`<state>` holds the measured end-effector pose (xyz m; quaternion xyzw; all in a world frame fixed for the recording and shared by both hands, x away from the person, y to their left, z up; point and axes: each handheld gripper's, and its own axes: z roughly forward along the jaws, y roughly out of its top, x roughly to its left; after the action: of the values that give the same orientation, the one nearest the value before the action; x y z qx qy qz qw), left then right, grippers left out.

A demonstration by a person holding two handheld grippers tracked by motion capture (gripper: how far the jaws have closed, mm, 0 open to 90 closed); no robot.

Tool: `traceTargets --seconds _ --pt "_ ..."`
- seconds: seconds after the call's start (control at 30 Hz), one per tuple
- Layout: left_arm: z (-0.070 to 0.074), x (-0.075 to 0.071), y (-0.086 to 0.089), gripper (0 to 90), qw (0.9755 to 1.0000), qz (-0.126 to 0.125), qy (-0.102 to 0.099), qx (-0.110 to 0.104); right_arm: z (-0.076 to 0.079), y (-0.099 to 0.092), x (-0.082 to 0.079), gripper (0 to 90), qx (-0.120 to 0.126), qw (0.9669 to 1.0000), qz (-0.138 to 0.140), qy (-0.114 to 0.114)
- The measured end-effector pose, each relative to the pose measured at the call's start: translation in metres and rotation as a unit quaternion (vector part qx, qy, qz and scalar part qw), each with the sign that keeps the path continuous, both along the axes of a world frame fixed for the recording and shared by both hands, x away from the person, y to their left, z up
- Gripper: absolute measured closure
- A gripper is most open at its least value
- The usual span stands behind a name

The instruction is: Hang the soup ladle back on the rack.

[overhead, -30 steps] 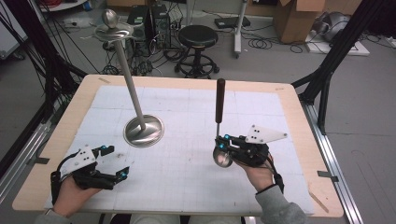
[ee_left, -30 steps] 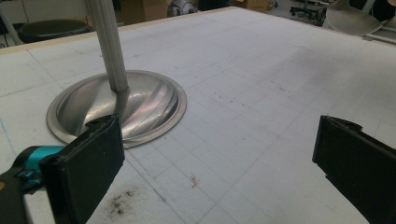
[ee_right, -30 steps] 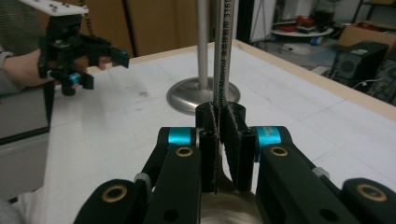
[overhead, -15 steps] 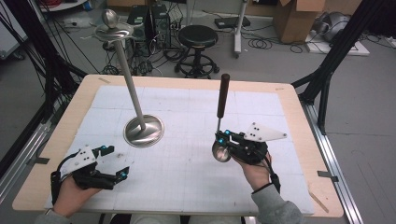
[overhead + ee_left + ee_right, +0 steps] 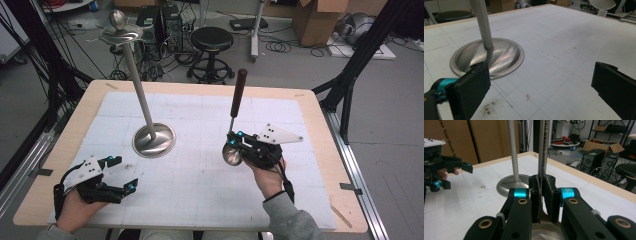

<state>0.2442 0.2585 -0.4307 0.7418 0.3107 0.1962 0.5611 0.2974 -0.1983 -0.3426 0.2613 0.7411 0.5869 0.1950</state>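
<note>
A steel ladle with a dark brown handle (image 5: 239, 92) stands nearly upright, its bowl (image 5: 231, 154) low over the white mat. My right gripper (image 5: 235, 142) is shut on its thin stem (image 5: 544, 150) just above the bowl. A tall metal stand rises left of centre: round base (image 5: 153, 140), slim pole (image 5: 140, 95), and a small dish with a ball on top (image 5: 121, 32). My left gripper (image 5: 123, 173) rests open at the front left, nothing between its pads, and it faces the stand's base (image 5: 499, 53).
A white gridded mat (image 5: 200, 200) covers the wooden table (image 5: 320, 135). Beyond the far edge are a black stool (image 5: 212, 40), computer cases, cables and cardboard boxes. Black frame legs (image 5: 350, 75) stand off the right corner.
The ladle has risen a little in my right gripper, and its handle now leans slightly to the right. The left hand has stayed put.
</note>
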Motion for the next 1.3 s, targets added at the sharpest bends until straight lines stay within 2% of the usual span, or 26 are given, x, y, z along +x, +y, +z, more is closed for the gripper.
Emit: traceTargets --seconds 0.33,0.43,0.73,0.9,0.93,1.03,1.3 --pt "0.000 0.000 0.000 2.7 1.0000 0.000 0.003 0.001 0.004 0.017 0.013 84.5 0.001 1.0000 -0.004 0.008" --pt "-0.001 0.000 0.000 2.7 1.0000 0.000 0.003 0.002 0.005 0.021 0.015 84.5 -0.004 1.0000 -0.007 0.003" --pt "0.000 0.000 0.002 2.7 1.0000 0.004 0.002 0.001 0.008 0.030 0.019 84.5 -0.016 0.9999 0.003 0.003" --pt "-0.001 0.001 0.002 2.7 1.0000 0.004 0.003 0.000 0.011 0.040 0.023 84.5 -0.018 0.9997 0.012 0.007" --pt "-0.002 0.001 0.002 2.7 1.0000 0.006 0.006 0.001 0.010 0.045 0.025 84.5 -0.018 0.9995 0.017 0.017" --pt "-0.002 0.001 0.003 2.7 1.0000 0.006 0.005 0.002 0.009 0.049 0.027 84.5 -0.021 0.9994 0.021 0.016" --pt "-0.002 0.002 0.002 2.7 1.0000 0.003 0.005 0.002 0.014 0.064 0.031 84.5 -0.023 0.9995 0.018 0.014"
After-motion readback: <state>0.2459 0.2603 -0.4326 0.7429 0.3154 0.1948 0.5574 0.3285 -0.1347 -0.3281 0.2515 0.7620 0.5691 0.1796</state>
